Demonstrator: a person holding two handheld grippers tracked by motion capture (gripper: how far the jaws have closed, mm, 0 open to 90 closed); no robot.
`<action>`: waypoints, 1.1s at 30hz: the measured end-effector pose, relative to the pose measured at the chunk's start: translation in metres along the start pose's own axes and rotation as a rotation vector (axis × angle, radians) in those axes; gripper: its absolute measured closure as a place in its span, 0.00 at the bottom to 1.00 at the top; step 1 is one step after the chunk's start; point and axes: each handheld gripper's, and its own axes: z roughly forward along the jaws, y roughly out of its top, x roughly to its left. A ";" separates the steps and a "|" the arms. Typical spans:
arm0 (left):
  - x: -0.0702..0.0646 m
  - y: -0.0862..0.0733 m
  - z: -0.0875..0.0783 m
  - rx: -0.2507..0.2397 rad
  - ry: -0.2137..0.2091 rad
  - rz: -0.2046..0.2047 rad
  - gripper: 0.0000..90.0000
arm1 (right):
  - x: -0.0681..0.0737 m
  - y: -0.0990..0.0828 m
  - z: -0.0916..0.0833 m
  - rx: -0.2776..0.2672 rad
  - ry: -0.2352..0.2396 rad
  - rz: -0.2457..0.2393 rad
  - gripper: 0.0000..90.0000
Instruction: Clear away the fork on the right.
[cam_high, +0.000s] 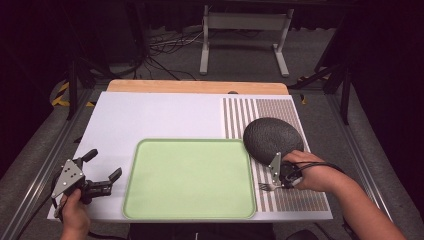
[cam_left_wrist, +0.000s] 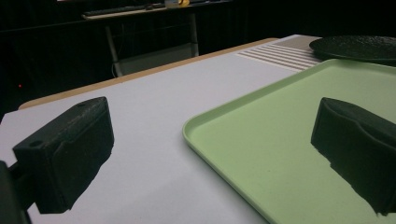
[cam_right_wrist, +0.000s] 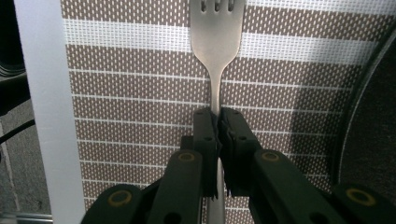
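Fingers (cam_right_wrist: 205, 135) of the right gripper (cam_right_wrist: 218, 128) press together on a fork (cam_right_wrist: 215, 46) above the striped mat (cam_right_wrist: 140, 116), beside the dark plate (cam_high: 272, 136). Left gripper (cam_high: 102, 170) stands wide apart, empty, by the green tray (cam_high: 190, 175).

Beside my left claw (cam_high: 102, 170) I see a pale green tray (cam_high: 190, 210) on white board (cam_high: 155, 117); my right claw (cam_right_wrist: 218, 122) pinches a silver fork (cam_right_wrist: 216, 32) over brown-and-white striped matting (cam_right_wrist: 140, 93), beside a speckled black plate (cam_high: 272, 137)

Overhead view – two close fingers-level views
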 end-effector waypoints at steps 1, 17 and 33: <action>0.000 0.000 0.000 0.002 -0.001 0.003 0.00 | 0.000 0.000 0.000 -0.001 -0.001 0.000 0.94; 0.001 0.000 0.000 -0.001 0.004 -0.006 0.00 | 0.000 -0.004 -0.004 -0.046 -0.005 0.016 0.95; 0.000 0.000 -0.001 -0.001 0.004 -0.008 0.00 | -0.002 0.000 -0.038 -0.122 -0.047 0.047 0.95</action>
